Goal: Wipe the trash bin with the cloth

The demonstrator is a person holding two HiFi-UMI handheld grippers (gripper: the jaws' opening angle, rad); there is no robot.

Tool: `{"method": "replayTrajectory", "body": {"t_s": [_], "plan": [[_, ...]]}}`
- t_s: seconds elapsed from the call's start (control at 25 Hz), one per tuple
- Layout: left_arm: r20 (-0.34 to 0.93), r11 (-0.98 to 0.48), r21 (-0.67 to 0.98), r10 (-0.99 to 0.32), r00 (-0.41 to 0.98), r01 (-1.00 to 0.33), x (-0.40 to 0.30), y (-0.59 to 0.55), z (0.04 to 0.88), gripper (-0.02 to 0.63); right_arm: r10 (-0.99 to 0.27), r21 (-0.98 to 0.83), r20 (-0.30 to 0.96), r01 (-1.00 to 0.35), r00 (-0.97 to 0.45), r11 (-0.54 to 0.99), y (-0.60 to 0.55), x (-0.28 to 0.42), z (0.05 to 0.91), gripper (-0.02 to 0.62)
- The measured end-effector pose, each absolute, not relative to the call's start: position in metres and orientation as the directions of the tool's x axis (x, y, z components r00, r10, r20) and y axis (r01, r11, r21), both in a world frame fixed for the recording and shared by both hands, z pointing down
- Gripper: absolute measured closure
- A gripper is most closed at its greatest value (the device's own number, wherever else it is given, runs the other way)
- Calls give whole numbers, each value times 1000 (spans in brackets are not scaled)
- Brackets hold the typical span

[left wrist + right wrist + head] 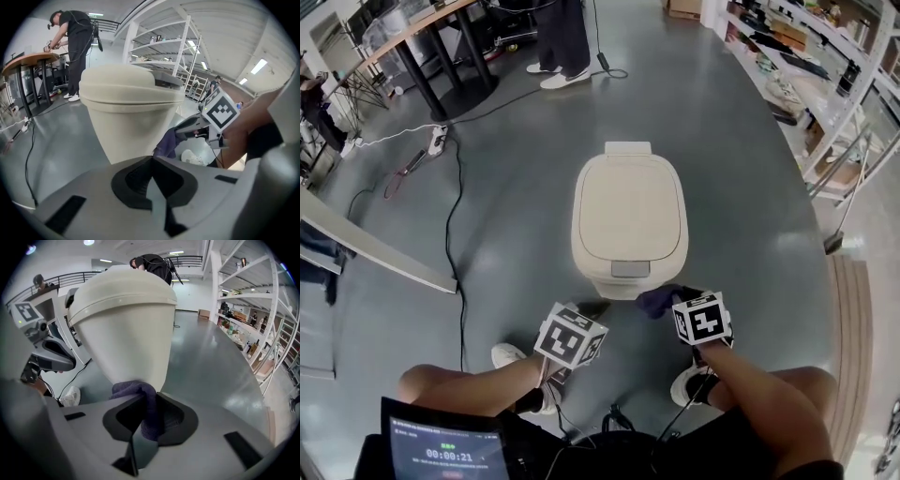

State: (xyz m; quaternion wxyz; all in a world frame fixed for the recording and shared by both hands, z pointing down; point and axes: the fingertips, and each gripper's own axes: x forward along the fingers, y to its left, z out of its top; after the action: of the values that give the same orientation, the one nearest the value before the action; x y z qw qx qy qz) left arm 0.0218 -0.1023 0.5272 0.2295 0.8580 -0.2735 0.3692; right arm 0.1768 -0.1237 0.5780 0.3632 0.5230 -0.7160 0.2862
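On grey floor (750, 206), right tongs (147, 414) clamp purple cloth (139, 391) against the bin (628, 220); left tongs (152, 172) closed, empty.

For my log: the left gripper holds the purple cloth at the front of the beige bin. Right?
No: the right gripper holds the purple cloth at the front of the beige bin. The right gripper view shows it between its jaws.

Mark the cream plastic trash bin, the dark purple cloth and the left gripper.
cream plastic trash bin (630, 211): head view, middle of its lid.
dark purple cloth (145, 404): right gripper view, fold pinched between the jaws.
left gripper (151, 164): left gripper view, where its shut jaws meet.
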Motion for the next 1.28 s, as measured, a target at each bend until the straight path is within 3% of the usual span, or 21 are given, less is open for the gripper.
{"method": "replayTrajectory", "body": {"t_s": [0.52, 0.8, 1.28], "plan": [[781, -719, 191, -301, 547, -669, -3, -102, 543, 604, -493, -6, 852, -946, -174, 324, -107, 174, 597, 526], [788, -646, 202, -339, 514, -736, -52, -103, 552, 604, -412, -5, 885, -890, -216, 457, -95, 119, 624, 526], [762, -511, 241, -426, 487, -825, -126, -121, 555, 604, -401, -22, 866, -823, -300, 568, -126, 29, 643, 526]]}}
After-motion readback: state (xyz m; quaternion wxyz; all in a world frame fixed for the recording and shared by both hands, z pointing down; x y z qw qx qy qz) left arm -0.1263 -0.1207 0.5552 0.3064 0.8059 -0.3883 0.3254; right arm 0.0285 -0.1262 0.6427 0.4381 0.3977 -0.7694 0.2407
